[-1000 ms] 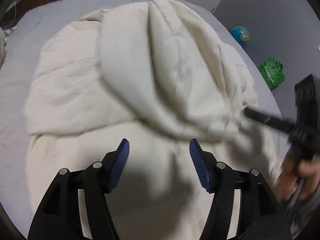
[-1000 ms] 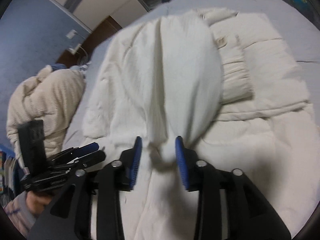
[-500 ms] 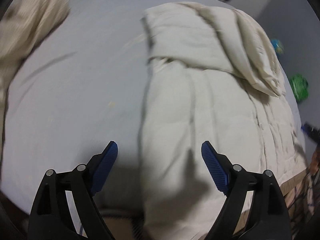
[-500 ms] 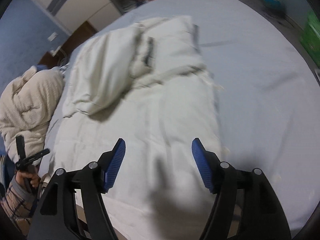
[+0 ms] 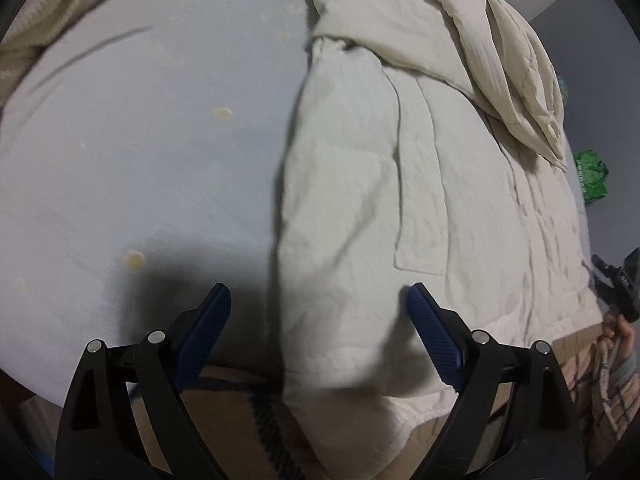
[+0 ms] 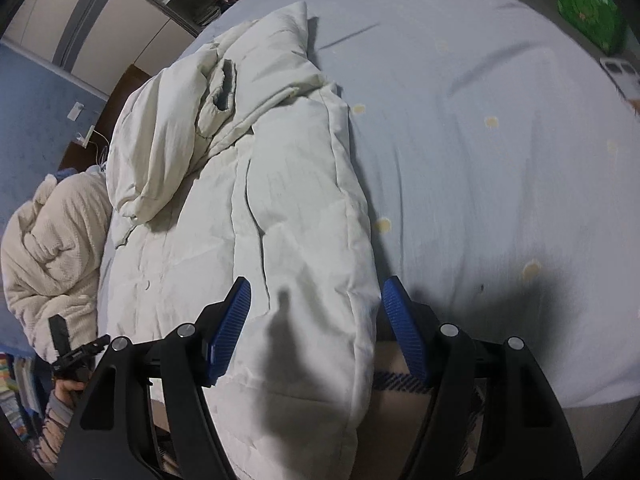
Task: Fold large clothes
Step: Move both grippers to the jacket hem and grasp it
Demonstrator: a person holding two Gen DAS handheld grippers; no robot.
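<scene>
We look down on a cream padded jacket point(image 5: 420, 184) lying on a pale blue-grey bed sheet point(image 5: 140, 140), its hem hanging over the near edge of the bed. Both sleeves are folded in across the upper part, one cuff point(image 6: 224, 84) showing on top in the right wrist view.

Our left gripper point(image 5: 318, 340) points steeply down at the jacket's left edge near the hem. Its jaws are opening and already stand wide: the left blue pad is over bare sheet, the right pad over the jacket, and the jacket's left edge sits between them without either pad pressing on it.

Our right gripper point(image 6: 316, 328) hangs over the jacket's right edge near the hem. Its jaws stand moderately wide, with the puffy right edge of the jacket between the pads; we see no pad pinching the cloth.

In the left wrist view the other hand point(image 5: 620, 332) with its black tool shows at the far right edge, beside a plaid sleeve. In the right wrist view a hand point(image 6: 70, 388) holding a black gripper shows low at the left.

A second cream, ribbed garment point(image 6: 52, 240) lies heaped to the left of the jacket. A green box point(image 6: 588, 4) stands beyond the bed at the far right. Small yellowish spots point(image 6: 491, 122) dot the sheet.
</scene>
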